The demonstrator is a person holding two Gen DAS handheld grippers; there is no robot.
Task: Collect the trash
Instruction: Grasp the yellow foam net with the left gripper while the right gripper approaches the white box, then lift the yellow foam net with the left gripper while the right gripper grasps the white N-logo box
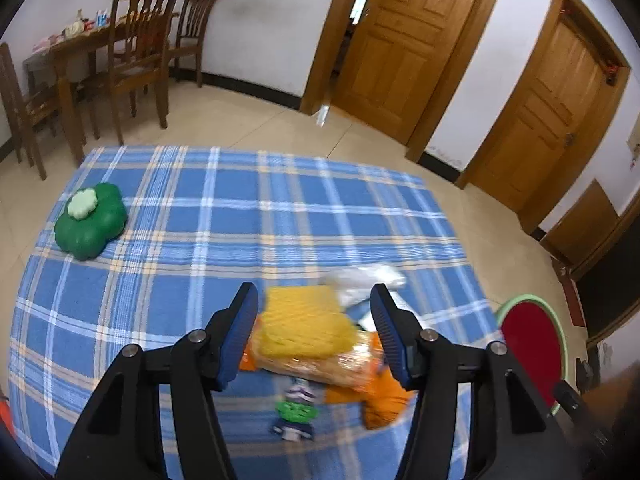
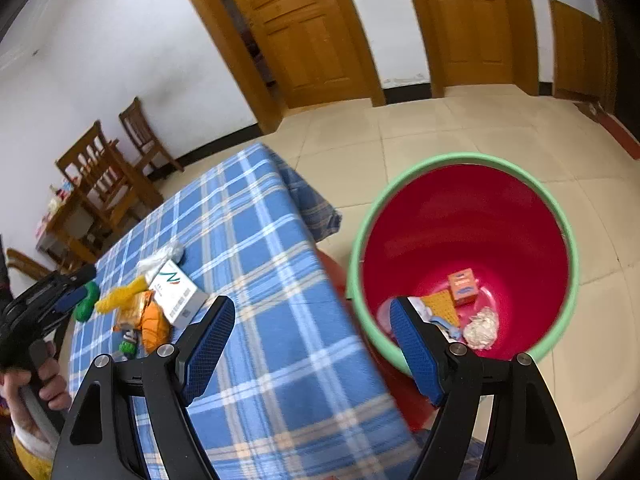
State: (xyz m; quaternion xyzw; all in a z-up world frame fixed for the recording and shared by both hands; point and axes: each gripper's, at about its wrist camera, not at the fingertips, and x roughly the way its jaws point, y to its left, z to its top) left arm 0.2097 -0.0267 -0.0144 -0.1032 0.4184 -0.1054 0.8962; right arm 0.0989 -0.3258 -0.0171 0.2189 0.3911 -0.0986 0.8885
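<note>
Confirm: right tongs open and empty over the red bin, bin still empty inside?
Not empty. The right wrist view shows the bin already holding trash, including an orange box and crumpled paper. The right tongs are open and empty.

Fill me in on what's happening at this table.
A person is clearing trash from the checked tablecloth into a red bin. The left tool, open, hovers over a pile with a yellow foam net on top. The right tool, open and empty, is beside the bin, which already holds scraps.
</note>
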